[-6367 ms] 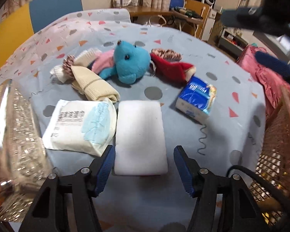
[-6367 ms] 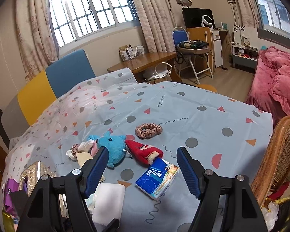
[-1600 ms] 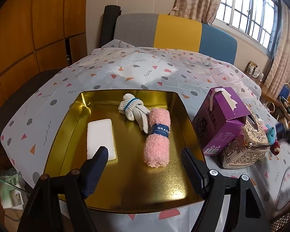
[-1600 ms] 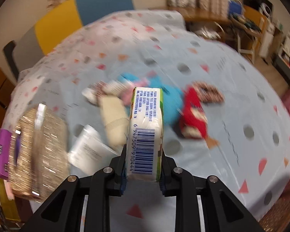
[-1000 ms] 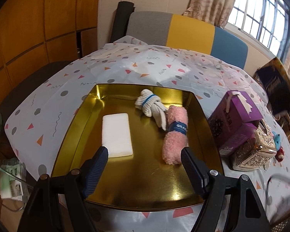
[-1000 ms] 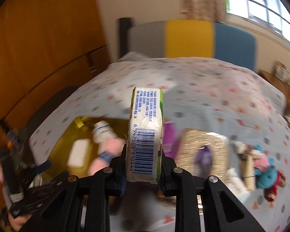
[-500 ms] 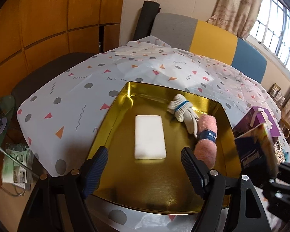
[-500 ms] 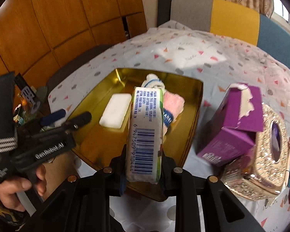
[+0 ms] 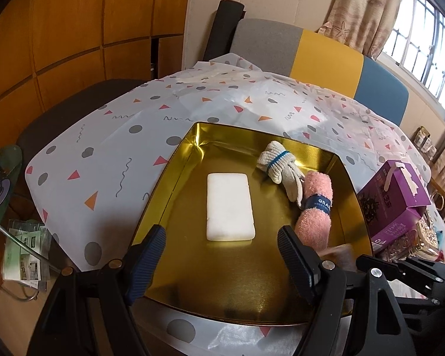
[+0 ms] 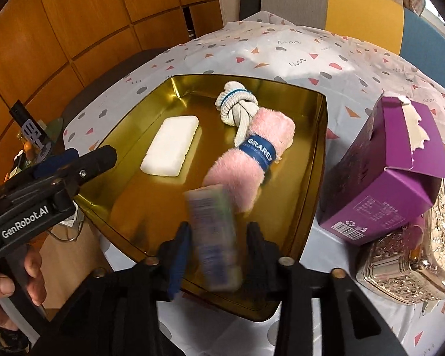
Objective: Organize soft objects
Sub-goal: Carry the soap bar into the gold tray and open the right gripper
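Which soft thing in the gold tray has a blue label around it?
The rolled pink towel, lying at the right side of the gold tray. The white sponge is plain; the knotted glove has only a thin blue line.

The tray [image 9: 175,160] is gold metal, polished and mirror-glossy, throwing back warm reflections. In its middle a white sponge [image 9: 230,206] looks matt and finely porous. Toward the tray's right wall lie a fuzzy pink towel roll [image 9: 314,213] with a smooth navy paper band and knitted white cotton gloves [image 9: 277,167]. Outside that wall stands a matt purple cardboard box [image 10: 385,175]. A thin, slightly shiny plastic cloth [image 9: 109,148] covers the desk; the fingers [image 9: 146,259] carry ribbed blue pads.
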### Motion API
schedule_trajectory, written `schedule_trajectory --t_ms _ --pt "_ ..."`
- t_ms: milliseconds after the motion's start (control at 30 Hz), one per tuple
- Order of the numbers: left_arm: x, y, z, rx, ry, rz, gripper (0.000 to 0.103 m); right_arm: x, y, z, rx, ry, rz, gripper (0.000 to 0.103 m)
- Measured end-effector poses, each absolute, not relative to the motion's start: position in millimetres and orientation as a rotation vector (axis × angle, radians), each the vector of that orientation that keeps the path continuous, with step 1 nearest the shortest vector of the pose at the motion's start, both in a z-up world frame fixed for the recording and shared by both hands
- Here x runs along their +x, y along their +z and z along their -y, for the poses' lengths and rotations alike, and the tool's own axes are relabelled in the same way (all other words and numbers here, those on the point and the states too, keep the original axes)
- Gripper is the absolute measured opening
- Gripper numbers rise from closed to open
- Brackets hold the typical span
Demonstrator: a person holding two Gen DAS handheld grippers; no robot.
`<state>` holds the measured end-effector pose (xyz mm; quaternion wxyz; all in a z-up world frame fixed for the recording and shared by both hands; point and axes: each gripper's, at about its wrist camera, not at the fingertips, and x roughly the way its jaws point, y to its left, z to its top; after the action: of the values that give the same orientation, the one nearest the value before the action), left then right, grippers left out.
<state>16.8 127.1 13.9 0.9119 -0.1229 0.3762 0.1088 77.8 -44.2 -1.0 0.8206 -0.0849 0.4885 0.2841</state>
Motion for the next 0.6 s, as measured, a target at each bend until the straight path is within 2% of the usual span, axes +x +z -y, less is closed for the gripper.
schedule_trajectory --t_ms 600 --pt "10.7 36.0 -104.1 -0.176 0.193 -0.722 0.079 62.0 44.7 83.7 -0.158 0.529 -0.892 0.043"
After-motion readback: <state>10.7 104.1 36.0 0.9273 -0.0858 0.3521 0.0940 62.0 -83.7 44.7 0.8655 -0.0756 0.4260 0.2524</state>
